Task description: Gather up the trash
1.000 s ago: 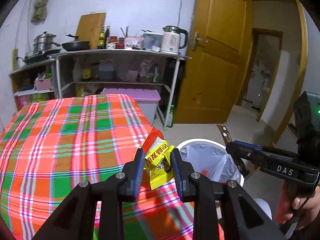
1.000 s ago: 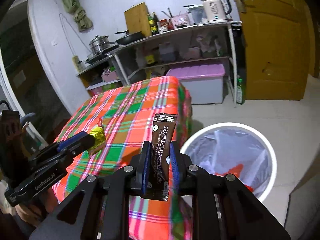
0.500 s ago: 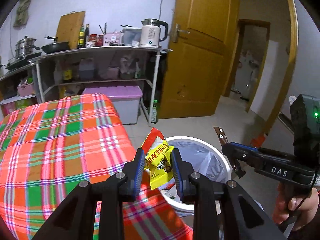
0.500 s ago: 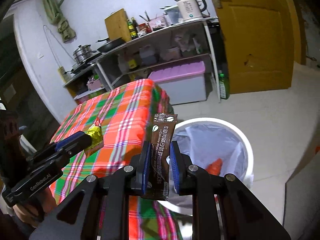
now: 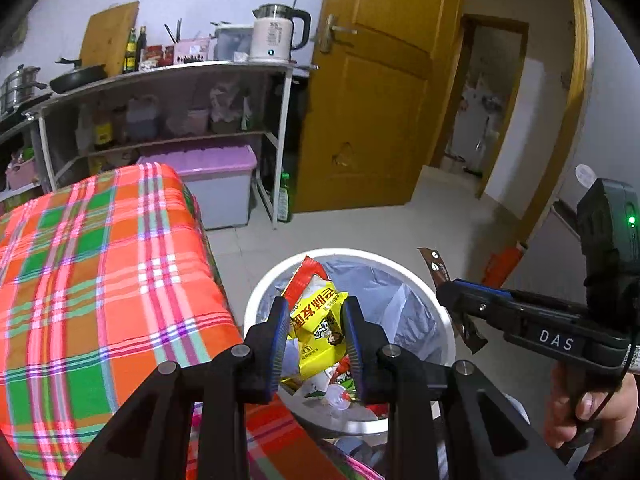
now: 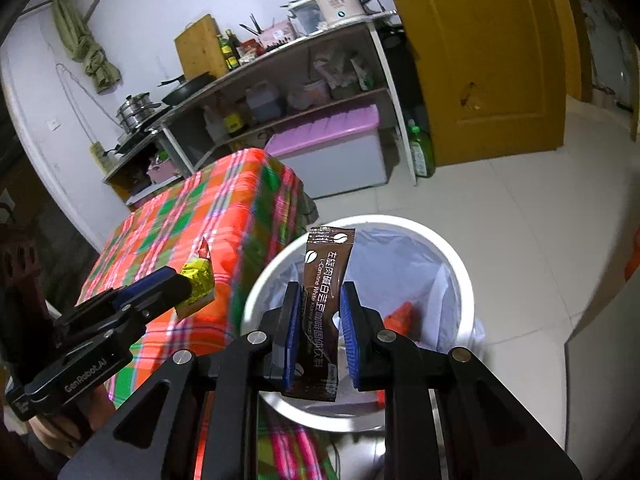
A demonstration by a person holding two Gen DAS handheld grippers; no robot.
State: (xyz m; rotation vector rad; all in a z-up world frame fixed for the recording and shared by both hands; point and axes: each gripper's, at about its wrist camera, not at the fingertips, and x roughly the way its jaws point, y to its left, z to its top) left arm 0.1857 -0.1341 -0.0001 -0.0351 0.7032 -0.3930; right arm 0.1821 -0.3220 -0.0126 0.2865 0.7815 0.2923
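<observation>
Now that both hands have carried their loads off the plaid tablecloth [image 5: 100,280] and over the white trash bin [image 5: 256,300], the drop looks like the only step left for these two pieces. Left gripper [image 5: 314,334] is clamped narrow on the yellow snack wrapper [image 5: 320,320], which hangs above the bin's mouth in the left wrist view. Right gripper [image 6: 320,332] is pinched on the brown coffee sachet [image 6: 326,280], upright between the pads, also above the bin's lined opening. A second ago the wrapper sat over the cloth near the table edge with the bin off to the right; now the bin fills the lower centre of both views and discarded packets inside it show. Jaw widths look unchanged across the frames, nothing released yet. Judging by position, opening both grippers should drop the items in; the wrapper is nearer the bin's table-side rim, so a slip there could miss.
</observation>
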